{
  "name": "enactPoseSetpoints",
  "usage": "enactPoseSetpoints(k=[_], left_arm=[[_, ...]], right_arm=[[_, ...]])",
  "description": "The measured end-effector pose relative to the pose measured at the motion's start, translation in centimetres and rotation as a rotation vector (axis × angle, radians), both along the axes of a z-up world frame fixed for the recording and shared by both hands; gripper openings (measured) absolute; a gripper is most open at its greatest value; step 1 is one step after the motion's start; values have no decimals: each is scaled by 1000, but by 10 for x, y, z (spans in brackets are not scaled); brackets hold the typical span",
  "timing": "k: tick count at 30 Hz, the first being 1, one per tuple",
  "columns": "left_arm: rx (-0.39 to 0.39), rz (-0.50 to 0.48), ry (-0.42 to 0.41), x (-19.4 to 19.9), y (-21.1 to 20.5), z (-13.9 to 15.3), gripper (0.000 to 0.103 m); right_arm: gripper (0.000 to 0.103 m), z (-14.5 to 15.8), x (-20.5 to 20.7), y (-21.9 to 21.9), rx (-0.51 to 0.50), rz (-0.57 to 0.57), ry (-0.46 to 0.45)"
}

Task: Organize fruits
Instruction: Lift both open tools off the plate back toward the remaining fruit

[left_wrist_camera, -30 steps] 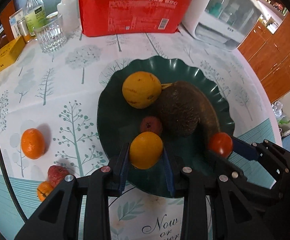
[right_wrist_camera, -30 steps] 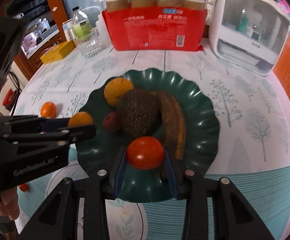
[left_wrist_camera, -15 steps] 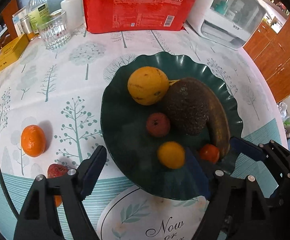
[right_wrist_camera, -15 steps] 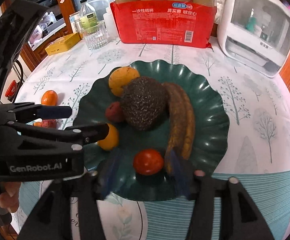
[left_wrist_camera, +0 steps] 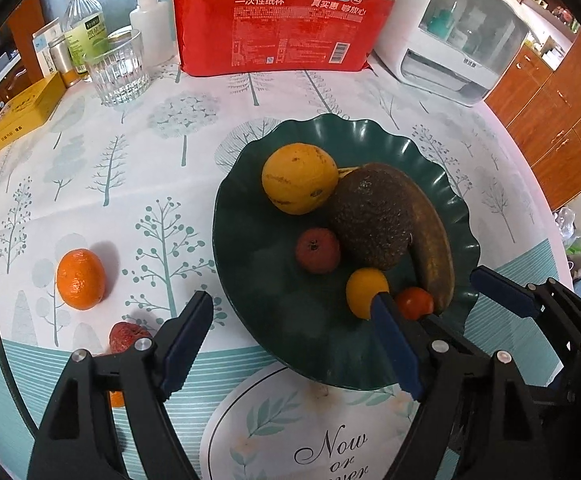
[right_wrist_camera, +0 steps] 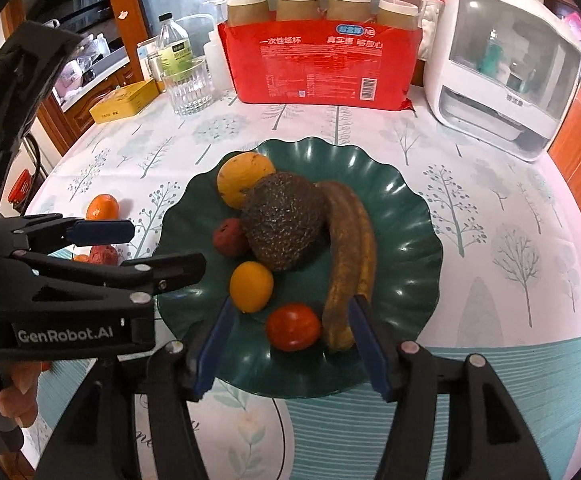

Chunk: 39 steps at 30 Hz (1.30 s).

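Both tools stand spread apart with nothing pinched. The jaws of the left tool (left_wrist_camera: 290, 344) have just been opening, and the small orange fruit (left_wrist_camera: 366, 292) it was near now sits loose on the green plate (left_wrist_camera: 250, 264). The jaws of the right tool (right_wrist_camera: 290, 344) have also just been opening, and the little red tomato (right_wrist_camera: 293, 327) lies free between its blue pads, not touched.

The plate sits in the middle of the tabletop (left_wrist_camera: 150, 140). On it are also a big yellow orange (left_wrist_camera: 299, 178), a bumpy dark avocado (left_wrist_camera: 372, 216), a brown banana (left_wrist_camera: 430, 240) and a small red fruit (left_wrist_camera: 317, 250).

More fruit waits on the left side of the tabletop: a tangerine (left_wrist_camera: 80, 279) and a wrinkly red fruit (left_wrist_camera: 128, 336) near the left tool.

The tangerine looks light and round, so it may roll. Its skin looks soft, so I think a gentle squeeze across its fat middle is best.
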<state>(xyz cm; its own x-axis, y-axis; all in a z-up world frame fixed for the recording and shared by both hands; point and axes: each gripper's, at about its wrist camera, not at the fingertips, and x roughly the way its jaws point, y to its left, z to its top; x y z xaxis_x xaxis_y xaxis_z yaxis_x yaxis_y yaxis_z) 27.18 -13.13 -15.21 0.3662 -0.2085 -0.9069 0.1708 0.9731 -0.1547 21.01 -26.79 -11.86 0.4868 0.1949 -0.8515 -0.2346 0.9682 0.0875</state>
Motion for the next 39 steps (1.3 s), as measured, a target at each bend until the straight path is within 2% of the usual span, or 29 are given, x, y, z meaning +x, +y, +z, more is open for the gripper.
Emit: enactPoseSetpoints(k=[17, 28, 34, 39], left_arm=[[16, -7, -58, -21, 6, 21, 80], [2, -27, -72, -58, 18, 36, 80], [15, -33, -77, -93, 42, 39, 80], [30, -3, -101, -122, 83, 49, 80]], right_arm=[[60, 10, -17, -10, 37, -95, 3], [60, 14, -49, -6, 67, -160, 25], [60, 16, -78, 13, 85, -163, 47], [60, 25, -99, 37, 89, -136, 39]])
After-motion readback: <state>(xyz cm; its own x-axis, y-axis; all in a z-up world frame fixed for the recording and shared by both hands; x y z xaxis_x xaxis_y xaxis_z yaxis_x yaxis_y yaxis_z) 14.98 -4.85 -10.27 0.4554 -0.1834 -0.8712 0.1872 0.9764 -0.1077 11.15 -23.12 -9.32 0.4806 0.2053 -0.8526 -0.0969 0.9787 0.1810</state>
